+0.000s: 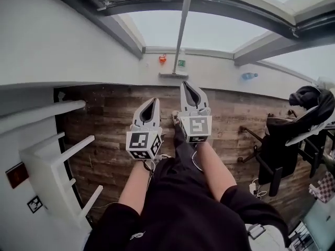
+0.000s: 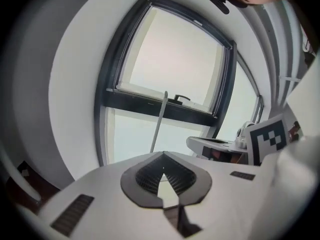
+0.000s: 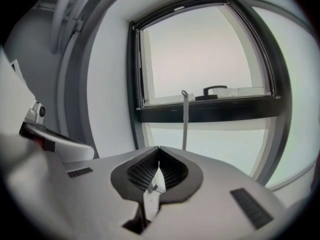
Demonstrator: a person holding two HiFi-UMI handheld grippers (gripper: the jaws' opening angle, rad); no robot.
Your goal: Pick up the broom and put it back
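Observation:
The broom (image 1: 180, 35) leans upright against the window wall straight ahead, its grey handle running up the glass and its flat head (image 1: 172, 75) on the floor by the skirting. The left gripper view shows the handle (image 2: 159, 123) beyond the jaws, and so does the right gripper view (image 3: 184, 120). My left gripper (image 1: 152, 101) (image 2: 163, 154) and right gripper (image 1: 187, 84) (image 3: 158, 148) are held side by side, pointing at the broom but well short of it. Both are shut, tips touching, with nothing between them.
A white table (image 1: 52, 156) stands at the left. At the right is a black chair (image 1: 282, 140) with a dark jacket over it. Wooden floor (image 1: 115, 119) stretches between me and the window wall. A blue bottle (image 1: 249, 76) and a small red object (image 1: 163, 58) sit along the wall's base.

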